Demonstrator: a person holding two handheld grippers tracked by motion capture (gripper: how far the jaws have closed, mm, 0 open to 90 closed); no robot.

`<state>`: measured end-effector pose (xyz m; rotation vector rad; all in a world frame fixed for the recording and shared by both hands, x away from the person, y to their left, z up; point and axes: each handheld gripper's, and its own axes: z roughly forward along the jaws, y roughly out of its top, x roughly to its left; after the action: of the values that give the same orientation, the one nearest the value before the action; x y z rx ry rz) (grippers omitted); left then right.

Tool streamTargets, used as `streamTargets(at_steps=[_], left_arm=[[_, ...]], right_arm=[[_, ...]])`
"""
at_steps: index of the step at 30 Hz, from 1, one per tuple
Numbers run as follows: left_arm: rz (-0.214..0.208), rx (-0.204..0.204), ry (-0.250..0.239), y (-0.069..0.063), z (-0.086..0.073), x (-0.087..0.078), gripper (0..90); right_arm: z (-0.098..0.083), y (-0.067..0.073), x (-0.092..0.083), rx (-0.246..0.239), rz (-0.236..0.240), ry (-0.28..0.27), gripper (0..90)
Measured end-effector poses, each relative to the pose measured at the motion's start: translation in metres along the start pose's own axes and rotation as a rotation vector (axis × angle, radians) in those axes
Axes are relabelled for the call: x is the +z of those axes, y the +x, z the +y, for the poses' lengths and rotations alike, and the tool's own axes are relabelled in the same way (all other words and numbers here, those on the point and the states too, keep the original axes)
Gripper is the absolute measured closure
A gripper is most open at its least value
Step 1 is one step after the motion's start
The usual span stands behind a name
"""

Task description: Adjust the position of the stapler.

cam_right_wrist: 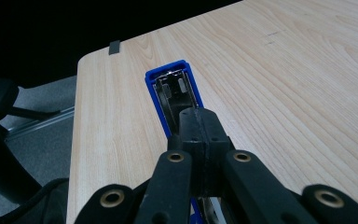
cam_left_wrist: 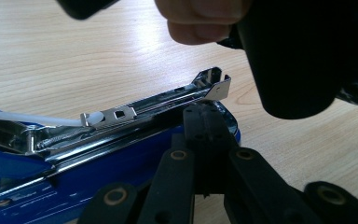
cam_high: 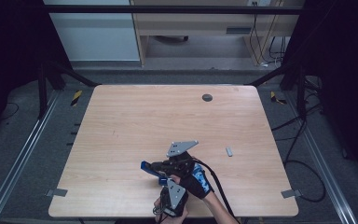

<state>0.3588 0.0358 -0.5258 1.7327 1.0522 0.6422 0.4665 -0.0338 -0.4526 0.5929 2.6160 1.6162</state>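
Wooden table (cam_high: pixel 121 121): both closed grippers meet at the blue stapler (cam_high: pixel 150 168).

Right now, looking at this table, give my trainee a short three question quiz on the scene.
1. True or false: the blue stapler with the shiny metal staple channel lies opened up on the light wooden table.
2. How do the jaws of the left gripper and the right gripper stand: A wide open, B closed together?
3. Which small thing lies apart on the table, right of both grippers in the high view?

Key
1. True; its channel is exposed.
2. B, on both.
3. A small grey metal strip, perhaps staples.
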Motion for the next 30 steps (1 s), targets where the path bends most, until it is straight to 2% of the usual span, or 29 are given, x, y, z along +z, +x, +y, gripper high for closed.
streamTargets(at_steps=[12, 22, 30], left_arm=[[0.005, 0.004, -0.002, 0.0, 0.0, 0.0, 90.0], [0.002, -0.001, -0.003, 0.0, -0.001, 0.0, 90.0], [0.003, 0.003, -0.005, 0.0, -0.001, 0.0, 90.0]], right_arm=[[-0.002, -0.003, 0.008, 0.011, 0.011, 0.034, 90.0], [-0.002, -0.003, 0.024, 0.0, 0.003, 0.109, 90.0], [-0.003, -0.003, 0.029, 0.006, -0.006, 0.157, 90.0]])
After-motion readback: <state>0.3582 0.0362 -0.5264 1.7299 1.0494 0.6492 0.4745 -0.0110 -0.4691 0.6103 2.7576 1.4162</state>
